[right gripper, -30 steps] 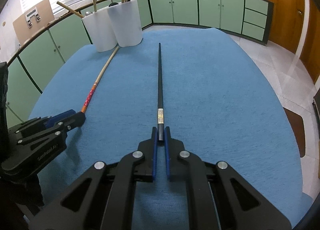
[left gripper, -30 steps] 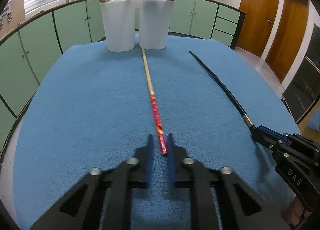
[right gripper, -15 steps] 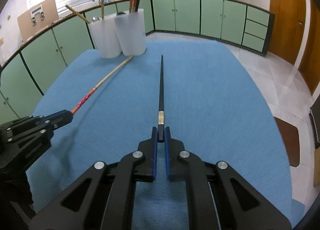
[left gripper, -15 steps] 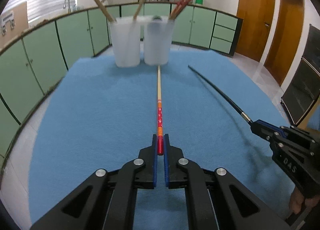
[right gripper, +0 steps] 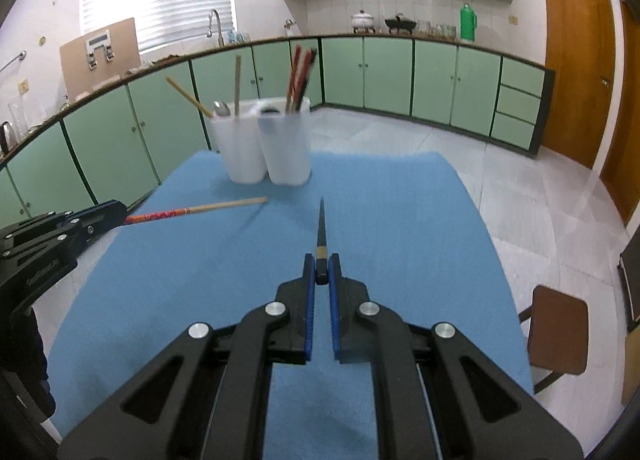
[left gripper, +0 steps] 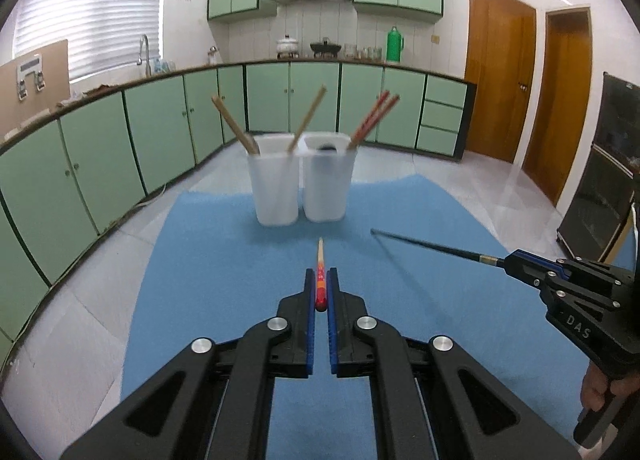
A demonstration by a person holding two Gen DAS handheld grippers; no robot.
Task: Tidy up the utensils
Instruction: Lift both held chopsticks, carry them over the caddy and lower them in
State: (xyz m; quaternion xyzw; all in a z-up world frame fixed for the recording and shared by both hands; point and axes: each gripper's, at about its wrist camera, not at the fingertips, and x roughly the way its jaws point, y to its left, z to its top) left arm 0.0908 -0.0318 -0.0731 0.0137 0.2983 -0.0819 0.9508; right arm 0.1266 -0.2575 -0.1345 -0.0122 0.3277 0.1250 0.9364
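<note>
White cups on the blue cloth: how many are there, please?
2. They stand side by side at the far end of the blue cloth: the left cup holds tan sticks, the right cup holds red chopsticks. No others are visible.

Left gripper (left gripper: 321, 292) and right gripper (right gripper: 321, 274) raised, angled downward, jaws clamped tight

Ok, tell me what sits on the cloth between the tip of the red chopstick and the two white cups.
Nothing: in the left wrist view only bare blue cloth shows between the red chopstick tip and the white cups.
</note>
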